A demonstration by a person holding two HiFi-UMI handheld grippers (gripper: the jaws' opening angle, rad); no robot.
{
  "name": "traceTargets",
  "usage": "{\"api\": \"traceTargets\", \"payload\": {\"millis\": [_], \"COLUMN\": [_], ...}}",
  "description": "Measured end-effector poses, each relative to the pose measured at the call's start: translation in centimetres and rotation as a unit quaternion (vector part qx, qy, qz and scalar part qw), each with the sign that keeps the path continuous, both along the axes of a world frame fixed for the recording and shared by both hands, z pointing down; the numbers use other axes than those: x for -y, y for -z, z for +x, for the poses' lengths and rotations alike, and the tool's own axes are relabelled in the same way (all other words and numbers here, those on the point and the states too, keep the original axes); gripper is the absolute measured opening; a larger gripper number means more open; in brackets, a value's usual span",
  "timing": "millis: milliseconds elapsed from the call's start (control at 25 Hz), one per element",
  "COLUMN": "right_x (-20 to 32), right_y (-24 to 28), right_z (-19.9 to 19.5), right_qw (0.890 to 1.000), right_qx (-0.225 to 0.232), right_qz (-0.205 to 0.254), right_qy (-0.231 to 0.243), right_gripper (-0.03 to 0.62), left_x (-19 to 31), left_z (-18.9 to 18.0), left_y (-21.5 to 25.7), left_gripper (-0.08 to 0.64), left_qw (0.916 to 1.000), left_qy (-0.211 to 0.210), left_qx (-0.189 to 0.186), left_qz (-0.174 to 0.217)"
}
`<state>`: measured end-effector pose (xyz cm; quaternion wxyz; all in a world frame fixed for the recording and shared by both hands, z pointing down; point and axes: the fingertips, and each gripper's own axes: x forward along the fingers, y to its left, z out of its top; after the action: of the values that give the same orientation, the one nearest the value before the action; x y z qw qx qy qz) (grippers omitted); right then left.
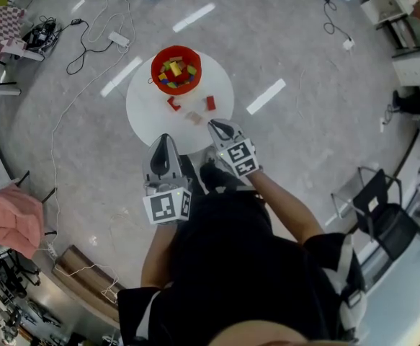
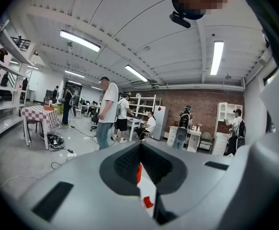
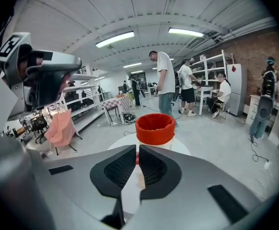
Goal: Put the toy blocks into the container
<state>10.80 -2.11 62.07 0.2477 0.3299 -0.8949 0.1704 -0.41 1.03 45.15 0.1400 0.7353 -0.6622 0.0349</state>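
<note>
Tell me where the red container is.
In the head view, the red container stands on the white round table's far edge, beyond the loose blocks.

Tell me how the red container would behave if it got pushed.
The red container looks straight-sided and broad, so it would probably slide across the white table rather than tip. The blocks heaped inside likely add weight, which should steady it.

container (image 1: 155, 67) on the far side of the table (image 1: 141, 114), blocks (image 1: 175, 72) in it, three loose blocks (image 1: 193, 117) just before it
</note>
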Motion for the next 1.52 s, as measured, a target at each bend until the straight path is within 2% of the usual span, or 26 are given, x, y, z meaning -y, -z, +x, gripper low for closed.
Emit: {"api": "traceTargets", "payload": {"millis": [160,320,480,680,800,960,1320,1440,1520], "right_x": [0.3,0.1,-0.1,-0.2,-1.0,-0.9,-0.5,-0.2,0.2], "right_y": [-3.3,-7.5,-12.6,-18.0,-20.8,-23.5,-25.0,-25.3,-25.3], "right_z": [-0.8,-1.4,-1.1,-0.5,-0.8,-0.3,-2.5,-2.7,-2.7], "right_qw": [0.999,0.994,0.983,0.967,0.960,0.952,0.945,0.944,0.944], "right_qx": [-0.040,-0.083,-0.142,-0.206,-0.220,-0.245,-0.261,-0.267,-0.270], "right_qz": [-0.022,-0.056,-0.103,-0.125,-0.147,-0.155,-0.170,-0.174,-0.170], "right_qy": [0.023,0.040,0.060,0.082,0.098,0.099,0.098,0.086,0.076], "right_gripper": [0.013,0.041,0.075,0.099,0.117,0.136,0.152,0.152,0.128], "left_x": [1.2,2.2,2.8,3.7,3.9,4.0,4.1,4.2,4.2], "left_z": [-0.2,-0.7,-1.3,-1.9,-2.2,-2.6,-3.6,-4.1,-4.4], "left_y": [-0.2,0.2,-0.4,-0.6,-0.9,-1.4,-2.2,-2.3,-2.4], "left_gripper": [-0.006,-0.006,-0.006,-0.006,-0.006,-0.006,-0.006,-0.006,-0.006], "left_qw": [0.9999,0.9998,0.9996,0.9992,0.9991,0.9989,0.9986,0.9987,0.9986], "left_qy": [-0.013,-0.015,-0.029,-0.021,-0.022,-0.021,-0.022,-0.023,-0.024], "left_qx": [0.002,-0.012,-0.007,-0.033,-0.034,-0.038,-0.040,-0.037,-0.037], "left_qz": [0.001,0.003,-0.002,-0.008,-0.011,-0.018,-0.027,-0.027,-0.029]}}
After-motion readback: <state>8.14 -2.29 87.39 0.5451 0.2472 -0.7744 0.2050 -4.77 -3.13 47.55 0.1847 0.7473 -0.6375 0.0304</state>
